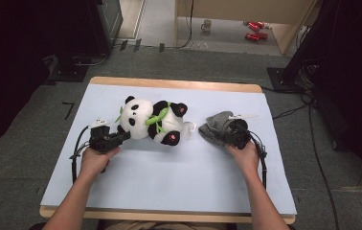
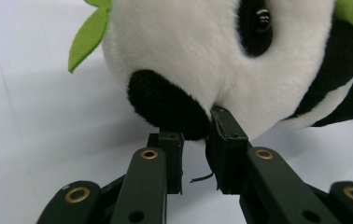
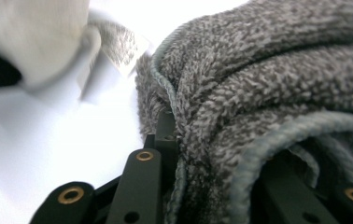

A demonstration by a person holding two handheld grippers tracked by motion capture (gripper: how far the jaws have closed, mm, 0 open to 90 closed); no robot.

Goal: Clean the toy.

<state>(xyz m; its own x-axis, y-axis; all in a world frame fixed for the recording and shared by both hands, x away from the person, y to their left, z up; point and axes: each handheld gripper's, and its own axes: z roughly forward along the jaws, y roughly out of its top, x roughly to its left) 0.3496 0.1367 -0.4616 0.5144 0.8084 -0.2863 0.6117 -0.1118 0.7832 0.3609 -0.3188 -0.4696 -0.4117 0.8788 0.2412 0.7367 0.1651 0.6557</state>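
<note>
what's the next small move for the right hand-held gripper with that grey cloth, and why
Probably lift the grey cloth slightly off the table and carry it toward the panda plush. The right hand-held gripper has a fold of cloth bunched between its jaws, so it seems gripped, while the left hand-held gripper pinches at the panda's black ear, seemingly steadying it.

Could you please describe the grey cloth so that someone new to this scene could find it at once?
Start at the pale blue table. A plush panda lies near its middle. The grey cloth is bunched just right of the panda, at the right gripper; it is the one fuzzy, plain grey thing there.
</note>
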